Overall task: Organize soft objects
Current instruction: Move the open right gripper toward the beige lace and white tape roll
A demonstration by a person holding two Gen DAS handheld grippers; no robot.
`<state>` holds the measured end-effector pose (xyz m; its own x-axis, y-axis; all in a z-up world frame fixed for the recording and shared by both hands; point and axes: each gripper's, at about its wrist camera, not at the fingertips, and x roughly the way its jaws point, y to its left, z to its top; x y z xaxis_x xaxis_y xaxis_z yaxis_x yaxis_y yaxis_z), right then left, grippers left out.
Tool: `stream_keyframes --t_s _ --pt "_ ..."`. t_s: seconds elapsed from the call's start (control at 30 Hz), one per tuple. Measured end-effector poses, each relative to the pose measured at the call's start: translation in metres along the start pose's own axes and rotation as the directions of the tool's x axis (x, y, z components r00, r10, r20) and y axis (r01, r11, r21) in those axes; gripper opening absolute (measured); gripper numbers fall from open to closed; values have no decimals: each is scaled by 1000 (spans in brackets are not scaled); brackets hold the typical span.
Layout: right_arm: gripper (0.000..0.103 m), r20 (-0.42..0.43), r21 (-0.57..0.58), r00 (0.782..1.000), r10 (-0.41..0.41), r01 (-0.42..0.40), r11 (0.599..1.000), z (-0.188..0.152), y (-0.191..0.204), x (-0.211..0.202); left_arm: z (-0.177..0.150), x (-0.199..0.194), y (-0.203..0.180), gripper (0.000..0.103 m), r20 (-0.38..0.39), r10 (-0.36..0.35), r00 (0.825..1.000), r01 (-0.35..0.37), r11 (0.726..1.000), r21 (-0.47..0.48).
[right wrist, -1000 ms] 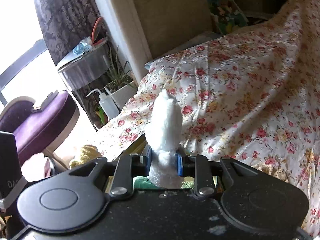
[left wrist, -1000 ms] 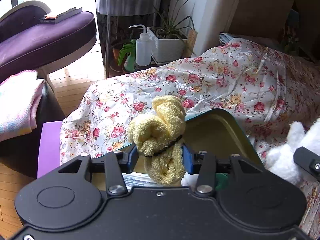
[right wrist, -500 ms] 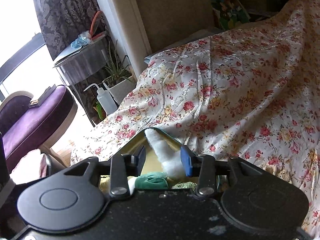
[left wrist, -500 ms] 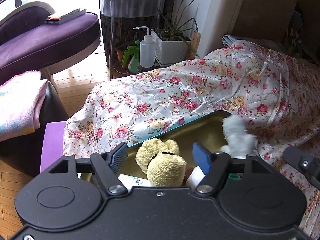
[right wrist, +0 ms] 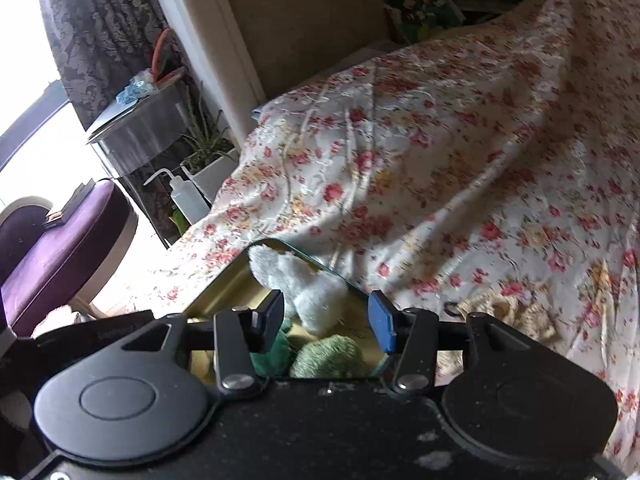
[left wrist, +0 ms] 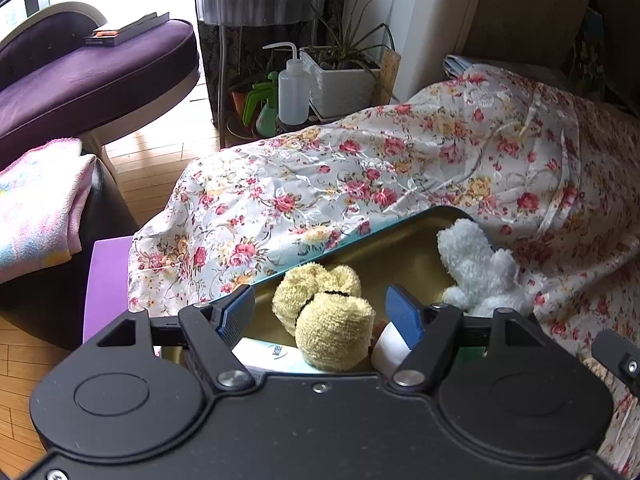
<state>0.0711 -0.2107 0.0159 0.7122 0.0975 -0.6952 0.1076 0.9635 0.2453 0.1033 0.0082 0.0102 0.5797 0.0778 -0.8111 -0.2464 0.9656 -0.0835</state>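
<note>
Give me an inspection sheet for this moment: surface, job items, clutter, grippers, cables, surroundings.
Surface: floral cloth, rumpled, covering the work area.
Job's things: yellow towel roll and white plush lie in the tin tray; green rolls are also inside.
Clutter: another yellowish cloth lies on the floral cloth outside the tray.
Grippers: left gripper open, jaws just opened, towel roll loose between them; right gripper open, jaws just opened, off the plush.
Cables: nothing seen.
Surroundings: purple chair, squeeze bottle, potted plant, folded pink towel.
</note>
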Motion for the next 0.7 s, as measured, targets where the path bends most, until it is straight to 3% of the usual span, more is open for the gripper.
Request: stream_keyframes --t_s 0.4,0.7 --pt "54 -39 88 995 -89 92 992 -36 -52 -15 -12 -2 -20 69 -24 -44 999 46 992 120" --pt "54 -89 194 984 -157 172 966 -74 -101 -20 -38 -8 -50 69 -88 -135 987 153 958 244"
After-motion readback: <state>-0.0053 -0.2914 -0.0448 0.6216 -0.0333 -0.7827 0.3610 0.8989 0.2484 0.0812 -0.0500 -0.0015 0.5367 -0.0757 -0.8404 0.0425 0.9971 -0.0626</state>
